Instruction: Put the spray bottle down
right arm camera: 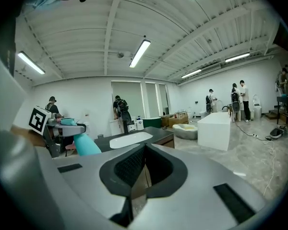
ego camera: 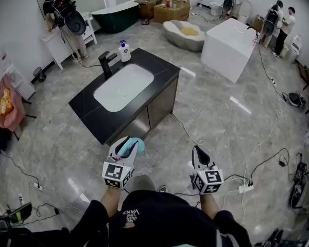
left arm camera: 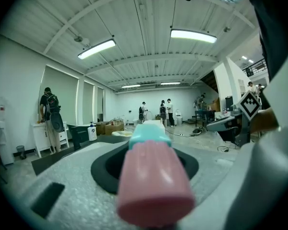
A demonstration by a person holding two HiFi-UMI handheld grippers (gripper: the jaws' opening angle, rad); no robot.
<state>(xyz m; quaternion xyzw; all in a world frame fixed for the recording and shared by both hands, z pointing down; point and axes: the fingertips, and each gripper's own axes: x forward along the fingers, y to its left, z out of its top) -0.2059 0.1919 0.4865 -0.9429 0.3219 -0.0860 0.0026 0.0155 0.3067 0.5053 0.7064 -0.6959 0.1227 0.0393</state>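
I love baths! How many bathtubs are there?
3: dark green bathtub by the back wall, pale oval bathtub beside it, white boxy bathtub farther right. More may be hidden.

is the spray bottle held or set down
Held: the spray bottle sits between the left hand-held gripper's jaws, in the air short of the counter.

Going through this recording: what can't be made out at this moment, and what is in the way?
- Nozzle and lower body of the spray bottle: in the left gripper view its own pink end fills the foreground; in the head view the left gripper covers most of it.
- Print on the soap dispenser: too small in the head view.
- Floor at the person's feet: hidden by their torso in the head view.
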